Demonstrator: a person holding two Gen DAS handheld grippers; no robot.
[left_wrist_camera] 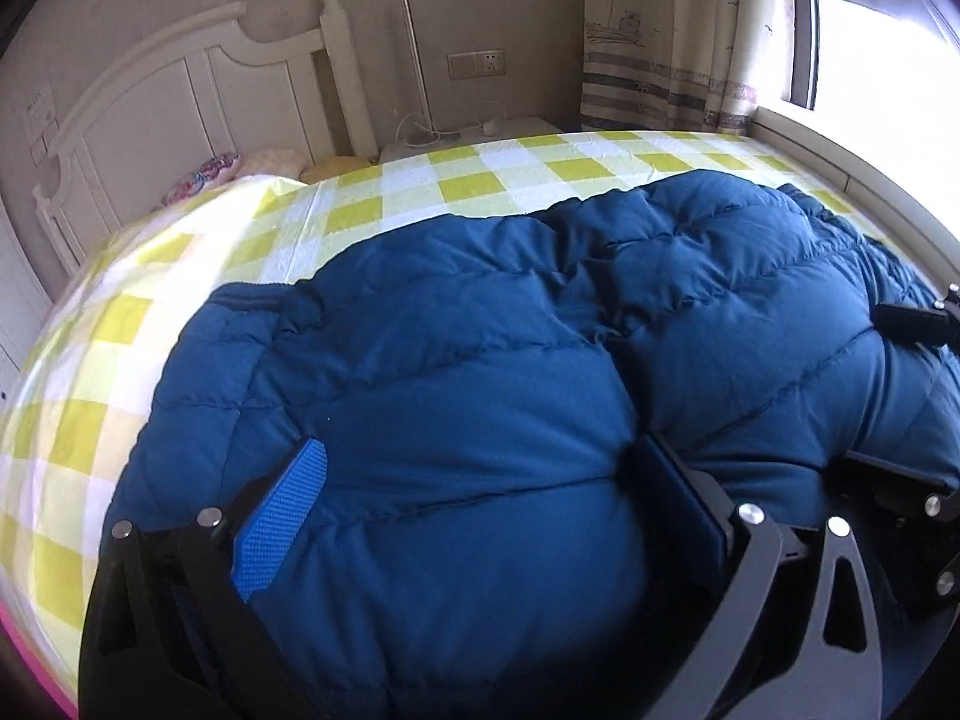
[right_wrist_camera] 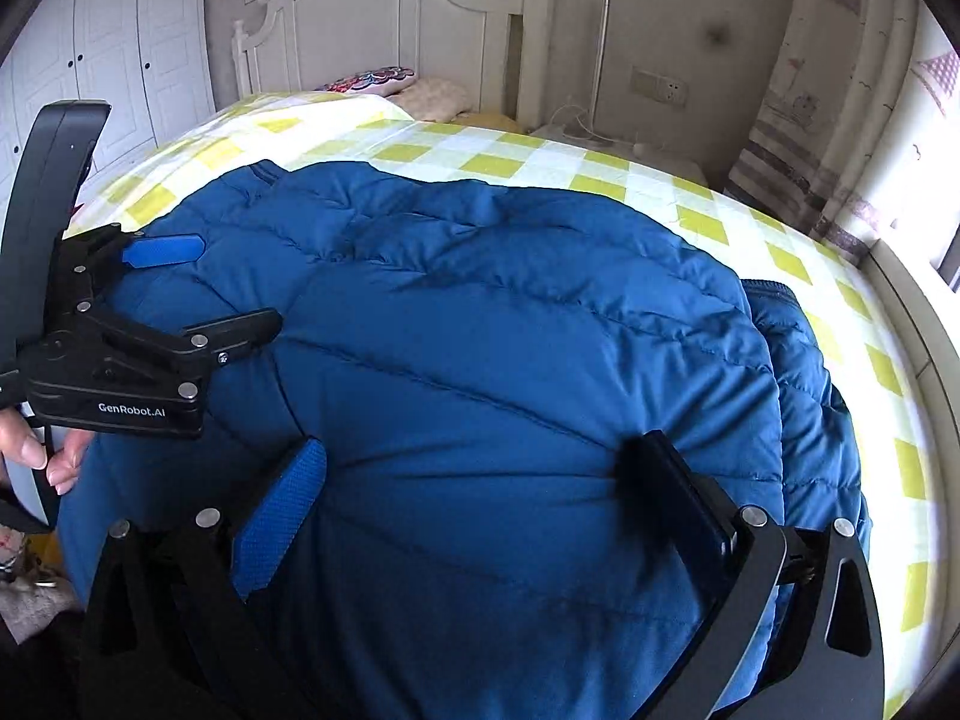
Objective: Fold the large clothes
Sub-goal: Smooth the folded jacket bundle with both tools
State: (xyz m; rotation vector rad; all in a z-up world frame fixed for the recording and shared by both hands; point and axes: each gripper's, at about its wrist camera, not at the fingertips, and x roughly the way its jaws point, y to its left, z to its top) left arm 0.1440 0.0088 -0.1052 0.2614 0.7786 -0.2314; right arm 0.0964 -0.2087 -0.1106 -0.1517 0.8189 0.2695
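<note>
A large blue puffer jacket (left_wrist_camera: 480,330) lies bunched on the bed and fills both views (right_wrist_camera: 480,312). My left gripper (left_wrist_camera: 480,474) is wide open, with a thick fold of the jacket bulging between its fingers. It also shows in the right wrist view (right_wrist_camera: 222,288), open, resting on the jacket's left side. My right gripper (right_wrist_camera: 480,468) is wide open too, its fingers pressed into the jacket on either side of a fold. Part of it shows at the right edge of the left wrist view (left_wrist_camera: 900,396). A second jacket layer (right_wrist_camera: 810,420) sticks out at the right.
The bed has a yellow-and-white checked sheet (left_wrist_camera: 420,180). A white headboard (right_wrist_camera: 396,30) and pillows (right_wrist_camera: 372,81) are at the far end. A bedside table (left_wrist_camera: 474,135) with cables, a curtain (left_wrist_camera: 660,36) and a window ledge (left_wrist_camera: 840,150) lie beyond. White wardrobe doors (right_wrist_camera: 120,48) stand at the left.
</note>
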